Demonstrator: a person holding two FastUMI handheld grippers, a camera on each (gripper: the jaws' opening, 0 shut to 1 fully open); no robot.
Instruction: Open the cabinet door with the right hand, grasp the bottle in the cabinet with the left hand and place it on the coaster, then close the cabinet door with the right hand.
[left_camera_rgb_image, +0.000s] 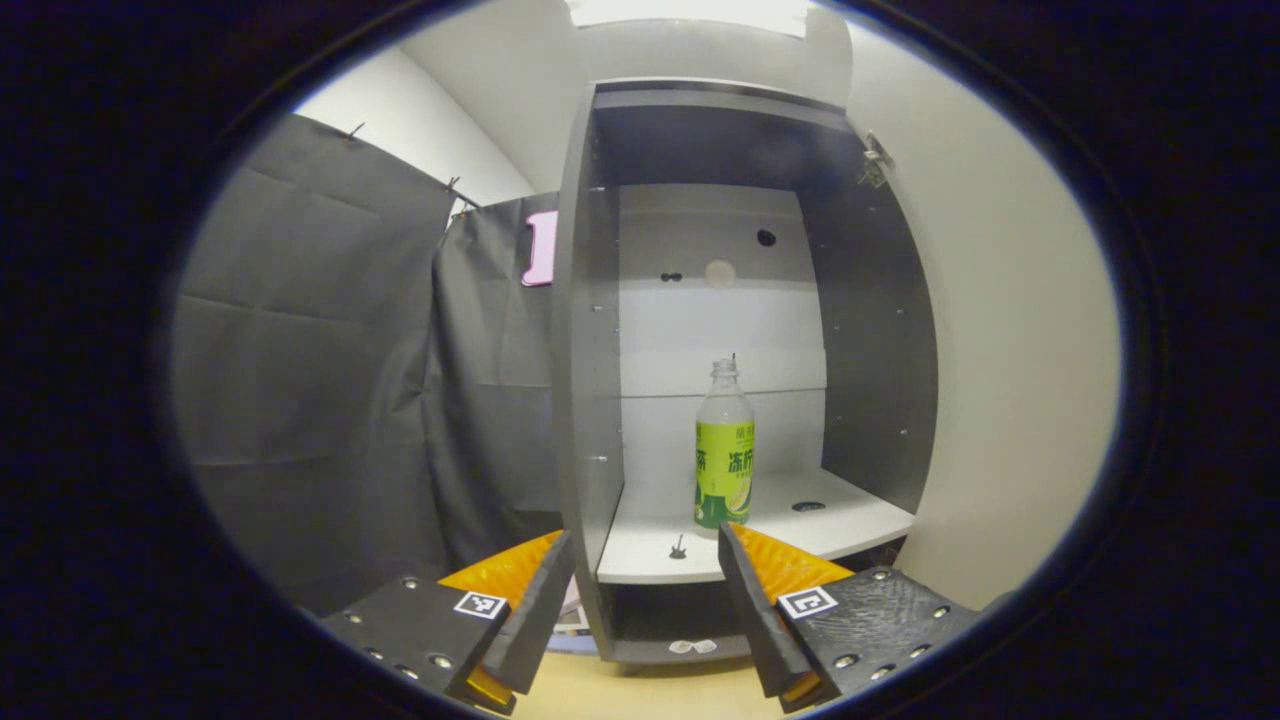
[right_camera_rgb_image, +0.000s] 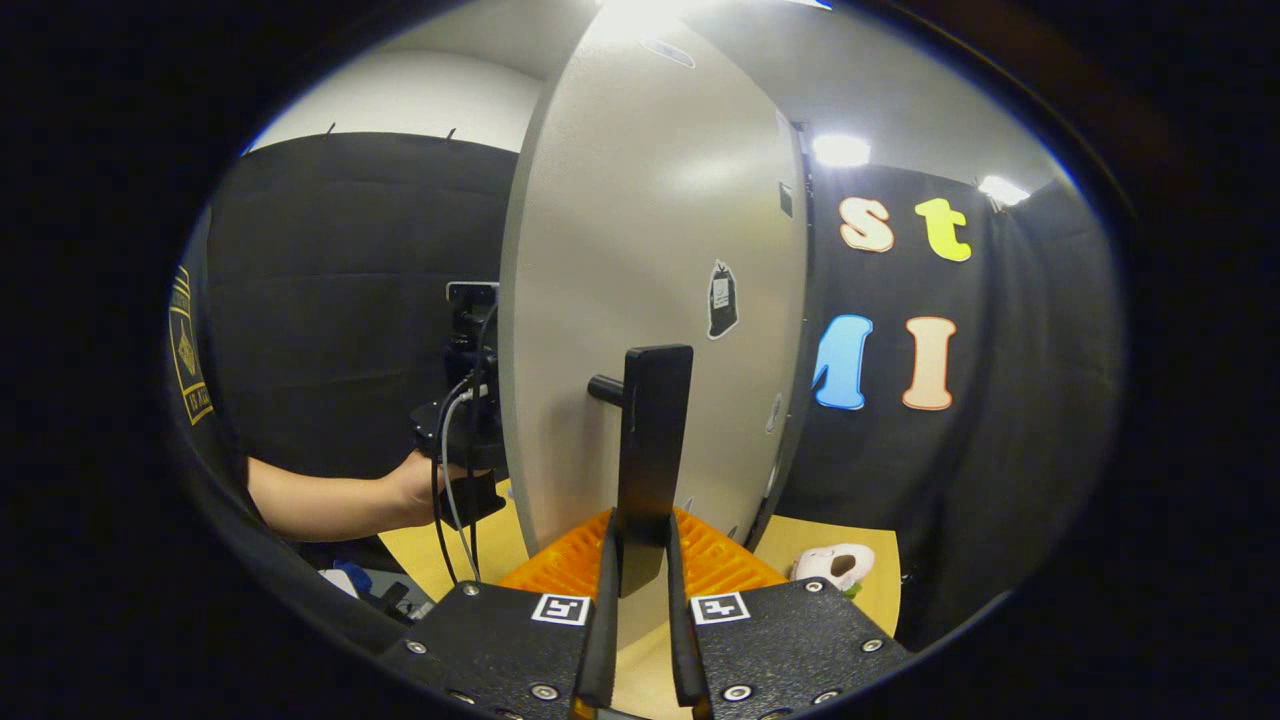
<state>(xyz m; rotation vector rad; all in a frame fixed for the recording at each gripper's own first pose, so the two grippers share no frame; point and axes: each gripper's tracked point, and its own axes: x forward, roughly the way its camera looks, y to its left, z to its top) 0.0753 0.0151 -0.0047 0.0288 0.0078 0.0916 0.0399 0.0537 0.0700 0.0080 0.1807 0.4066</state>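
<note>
The cabinet (left_camera_rgb_image: 580, 400) stands open, with its pale door (left_camera_rgb_image: 1010, 330) swung out to the right. A clear bottle (left_camera_rgb_image: 724, 450) with a green label stands upright on the white lower shelf (left_camera_rgb_image: 850, 525). My left gripper (left_camera_rgb_image: 645, 575) is open just in front of the shelf edge, the bottle a little beyond its right finger. In the right gripper view my right gripper (right_camera_rgb_image: 638, 545) is shut on the dark bar handle (right_camera_rgb_image: 652, 440) of the door (right_camera_rgb_image: 650, 250). Past the door's edge a hand (right_camera_rgb_image: 415, 490) holds the left gripper (right_camera_rgb_image: 465, 400).
Black cloth (left_camera_rgb_image: 330, 380) hangs left of the cabinet. The cabinet stands on a wooden tabletop (right_camera_rgb_image: 830, 540). A small white and pink object (right_camera_rgb_image: 835, 565) lies on it to the right of the door. A lower compartment (left_camera_rgb_image: 670, 615) sits under the shelf.
</note>
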